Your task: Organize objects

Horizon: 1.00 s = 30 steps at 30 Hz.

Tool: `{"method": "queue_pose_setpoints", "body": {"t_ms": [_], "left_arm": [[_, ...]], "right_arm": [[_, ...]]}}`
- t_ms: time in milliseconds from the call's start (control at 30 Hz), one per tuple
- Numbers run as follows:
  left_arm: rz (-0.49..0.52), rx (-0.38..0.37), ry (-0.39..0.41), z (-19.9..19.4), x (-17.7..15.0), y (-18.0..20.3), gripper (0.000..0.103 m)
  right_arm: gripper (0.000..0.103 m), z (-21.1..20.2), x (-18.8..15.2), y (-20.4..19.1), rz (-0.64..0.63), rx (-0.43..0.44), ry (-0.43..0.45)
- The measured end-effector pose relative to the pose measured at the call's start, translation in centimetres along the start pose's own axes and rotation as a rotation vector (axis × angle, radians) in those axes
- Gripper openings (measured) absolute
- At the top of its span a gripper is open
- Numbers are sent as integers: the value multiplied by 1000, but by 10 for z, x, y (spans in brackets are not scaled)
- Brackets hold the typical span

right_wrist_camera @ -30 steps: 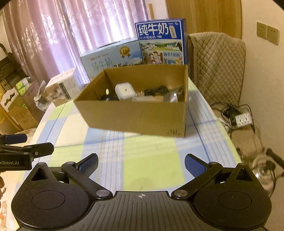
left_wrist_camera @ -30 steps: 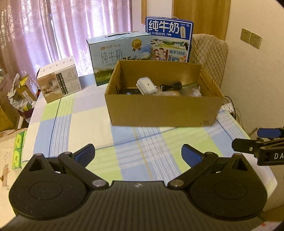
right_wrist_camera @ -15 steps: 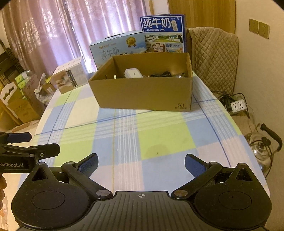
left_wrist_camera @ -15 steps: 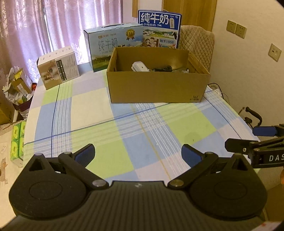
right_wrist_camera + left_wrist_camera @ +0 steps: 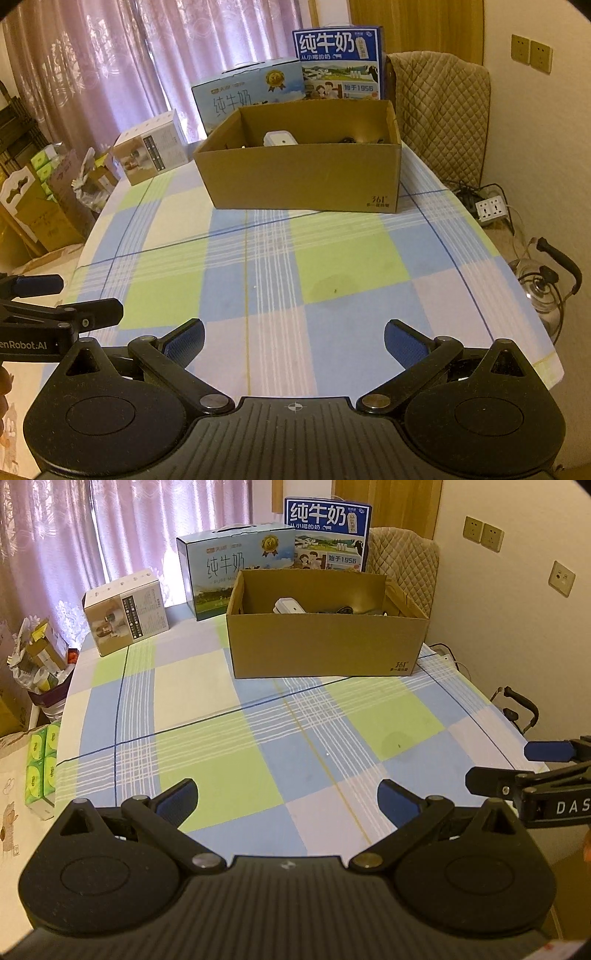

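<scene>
Fingers [image 5: 177, 799] of the left gripper [image 5: 286, 799] stand spread wide apart with nothing between them, above the near edge of the counter [image 5: 207, 701], which wears a blue, green and white checked cloth. Those of the right gripper [image 5: 293, 338] are likewise released and empty, hanging over the same near edge; each gripper shows at the side of the other's view. At the far end of the counter, well apart from both grippers, sits an open cardboard box [image 5: 325, 646]. Inside it lie a white device [image 5: 290, 605] and some dark cables [image 5: 343, 610]; the rest of its contents are too hidden to tell. Just behind the box stand two milk cartons, a pale blue one [image 5: 229, 572] and a taller dark blue one [image 5: 327, 535]. To the left of the box, apart from it, rests a small white carton [image 5: 127, 611]. A quilted chair [image 5: 443, 110] stands behind the counter on the right, and a glass kettle [image 5: 546, 291] sits on the floor by the wall.
</scene>
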<state>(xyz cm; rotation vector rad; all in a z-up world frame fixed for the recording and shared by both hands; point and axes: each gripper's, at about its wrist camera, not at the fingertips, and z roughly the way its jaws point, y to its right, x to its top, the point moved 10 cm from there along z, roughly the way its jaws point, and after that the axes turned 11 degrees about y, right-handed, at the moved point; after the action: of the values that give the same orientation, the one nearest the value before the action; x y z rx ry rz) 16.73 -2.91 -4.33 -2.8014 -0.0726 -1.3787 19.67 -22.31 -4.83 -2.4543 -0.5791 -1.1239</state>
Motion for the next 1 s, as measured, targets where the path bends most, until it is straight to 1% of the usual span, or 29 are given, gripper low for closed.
{"method": "queue_pose_setpoints", "body": {"t_ms": [400,1000], "left_arm": [[2,1,2,-6,-3,4,102],[3,-1,3,-2,0,6,102]], "right_arm": [[101,-8,-4,2,4,-4,1],[101,-6,-2,4,6,-6,3]]}}
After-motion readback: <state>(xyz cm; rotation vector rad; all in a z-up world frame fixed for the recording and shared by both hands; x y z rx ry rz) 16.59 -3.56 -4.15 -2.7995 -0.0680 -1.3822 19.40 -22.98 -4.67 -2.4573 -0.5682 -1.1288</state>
